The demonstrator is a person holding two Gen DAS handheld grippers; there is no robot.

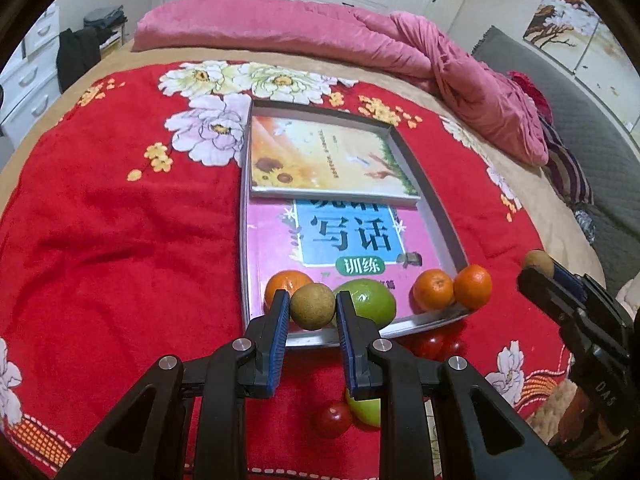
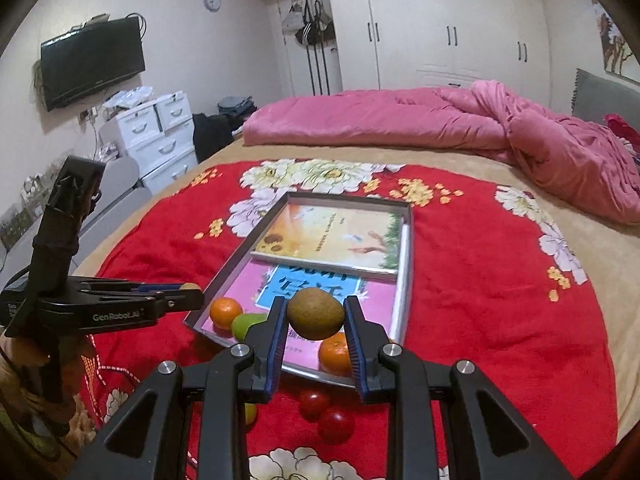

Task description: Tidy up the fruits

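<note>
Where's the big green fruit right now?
In the left wrist view, the green fruit lies inside the tray at its near edge, just beyond the left gripper.

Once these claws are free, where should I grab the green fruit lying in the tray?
Grip the green fruit across its rounded middle, coming from above. The tray wall stands just in front of it, and an orange sits close on one side.
</note>
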